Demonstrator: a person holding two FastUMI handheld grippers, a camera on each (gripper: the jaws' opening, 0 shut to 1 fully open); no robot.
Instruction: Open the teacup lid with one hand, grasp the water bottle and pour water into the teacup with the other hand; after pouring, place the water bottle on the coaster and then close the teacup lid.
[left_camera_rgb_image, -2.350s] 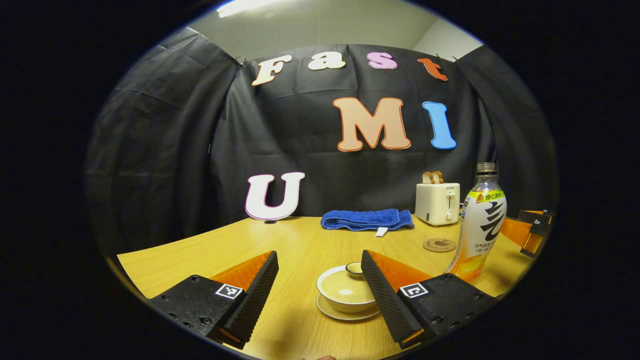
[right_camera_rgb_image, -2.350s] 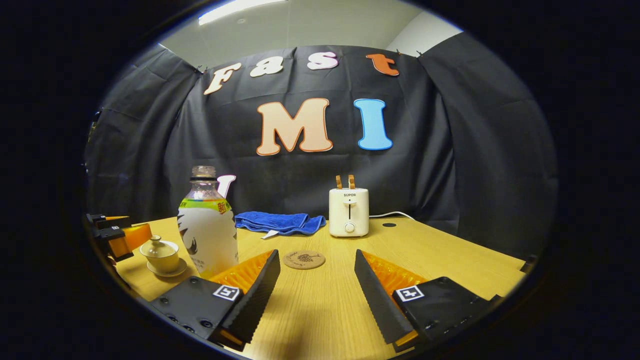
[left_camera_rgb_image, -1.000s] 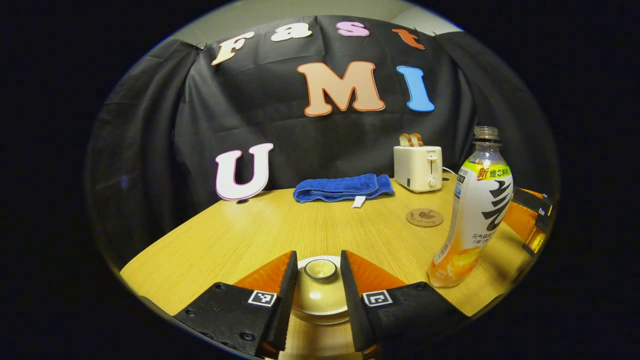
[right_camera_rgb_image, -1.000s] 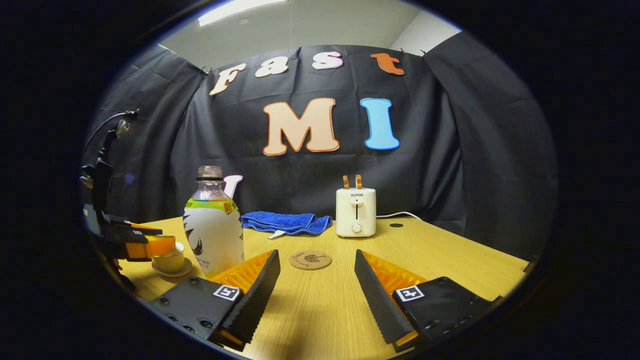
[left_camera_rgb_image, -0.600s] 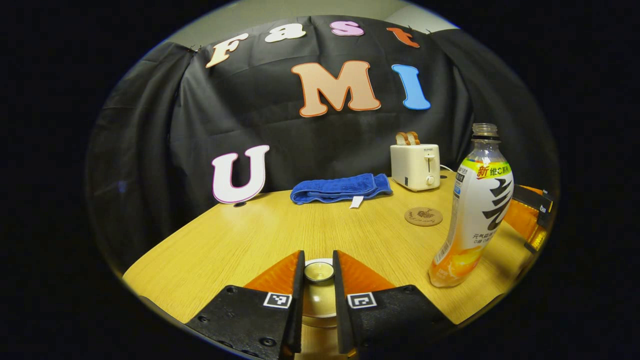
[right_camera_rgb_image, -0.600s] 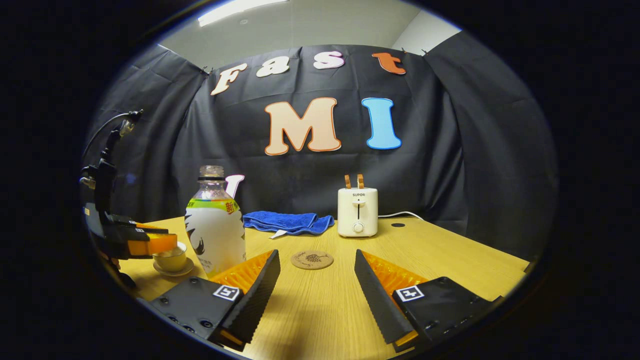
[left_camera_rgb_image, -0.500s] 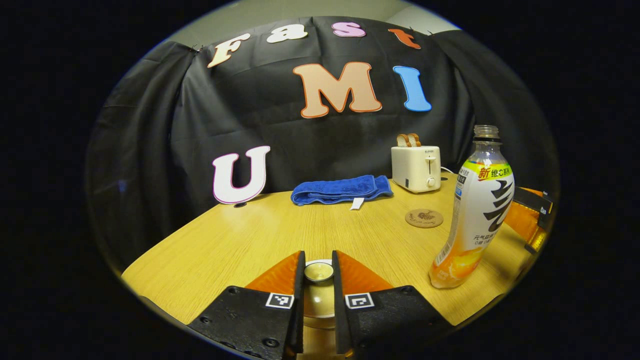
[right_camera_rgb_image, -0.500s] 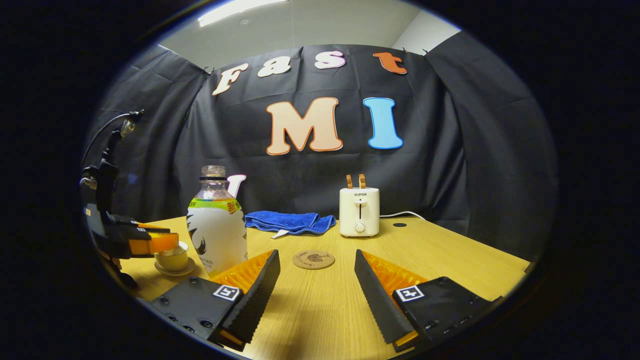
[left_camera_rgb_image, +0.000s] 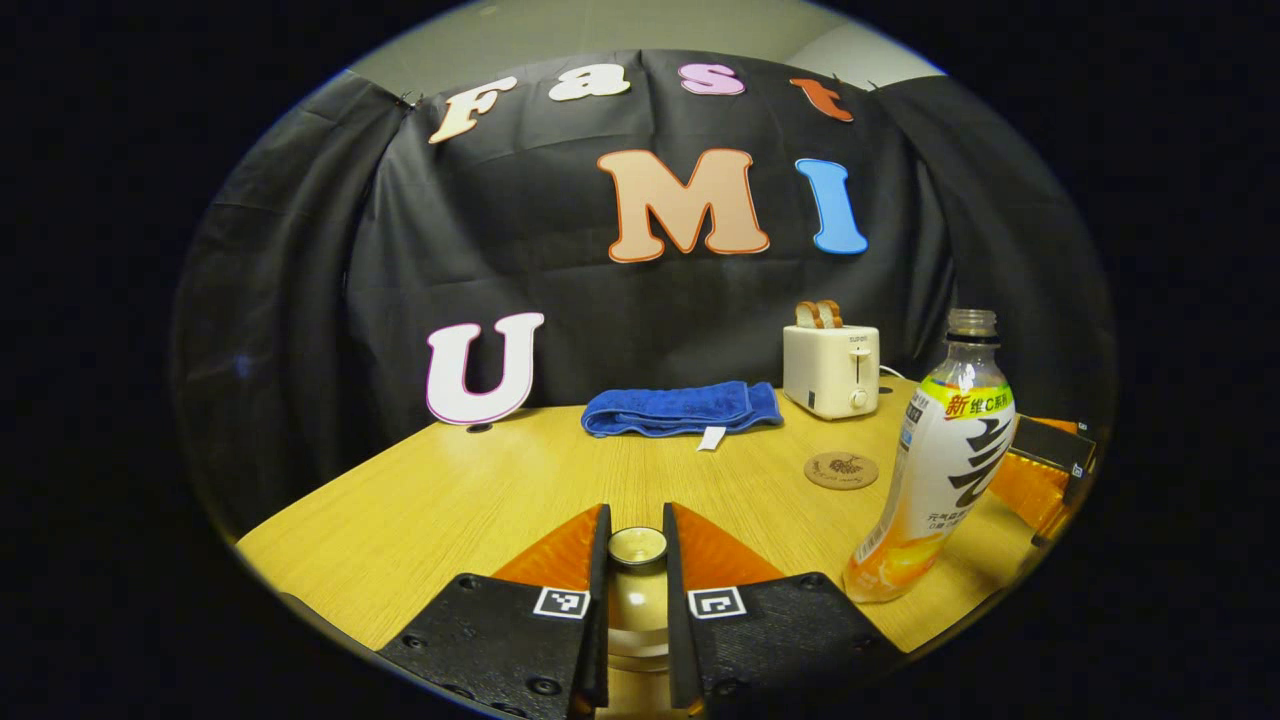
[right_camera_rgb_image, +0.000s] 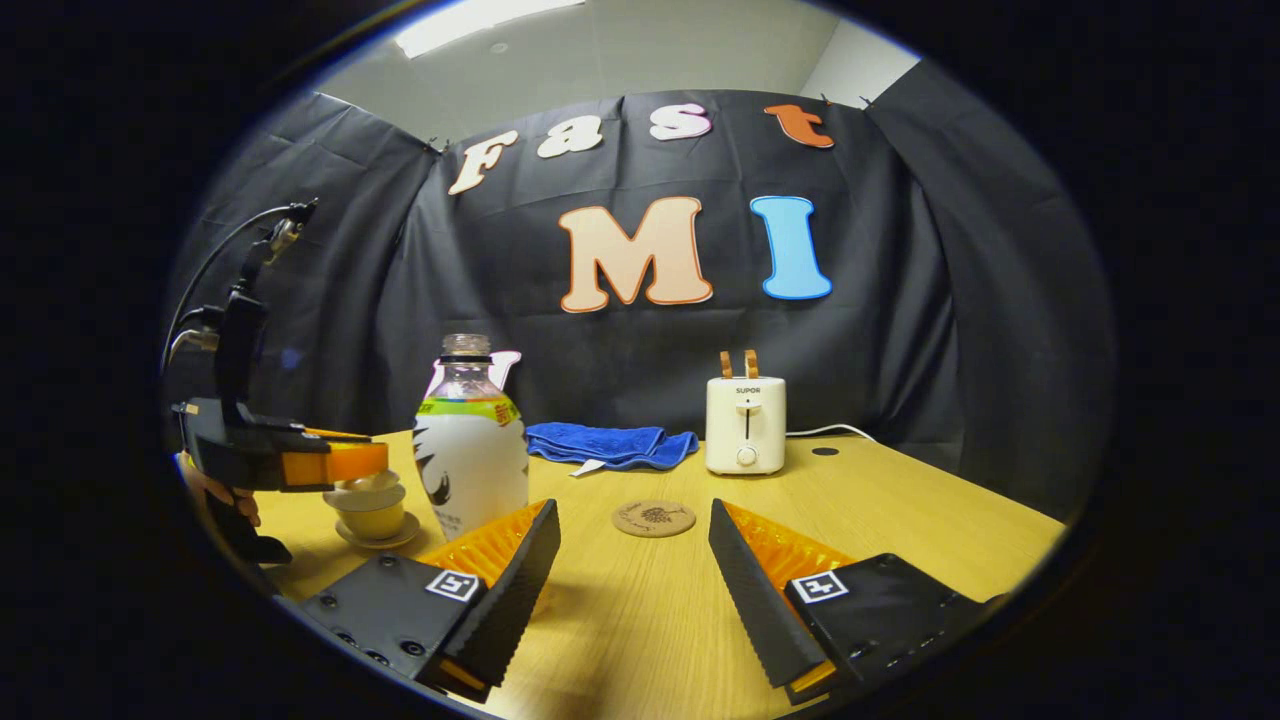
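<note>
Setting: wooden counter (right_camera_rgb_image: 900, 520) inside a booth walled with black cloth, pale ceiling with a lit panel above.
Change since 2.4 s ago: the left tongs (left_camera_rgb_image: 636, 600), then spread wide in front of the covered teacup, now have both fingers pressed on the knob of the teacup lid (left_camera_rgb_image: 637, 546).
Change since 0.5 s ago: in the right gripper view the lid (right_camera_rgb_image: 366, 488) has risen off the teacup (right_camera_rgb_image: 376, 519); a gap shows between them, the left tongs (right_camera_rgb_image: 340, 463) holding the lid just above the cup.
Teacup: stands on its saucer (right_camera_rgb_image: 378, 541) near the counter's left end in the right gripper view; in the left gripper view it is hidden beneath the lid and fingers.
Water bottle: water bottle (right_camera_rgb_image: 470, 450) stands upright and uncapped just right of the teacup, also seen at the right of the left gripper view (left_camera_rgb_image: 945, 455).
Right tongs: right tongs (right_camera_rgb_image: 630, 570) gape wide with nothing between the fingers, low over the counter, near the bottle.
Coaster: round coaster (right_camera_rgb_image: 653, 518) lies bare beyond the right tongs, apart from the bottle.
Background: folded blue towel (right_camera_rgb_image: 612, 444) and white toaster (right_camera_rgb_image: 745, 424) with 2 slices sit at the counter's far edge.
Hard to make out: a hand (right_camera_rgb_image: 222, 492) under the left tongs is mostly cut off at the edge.
</note>
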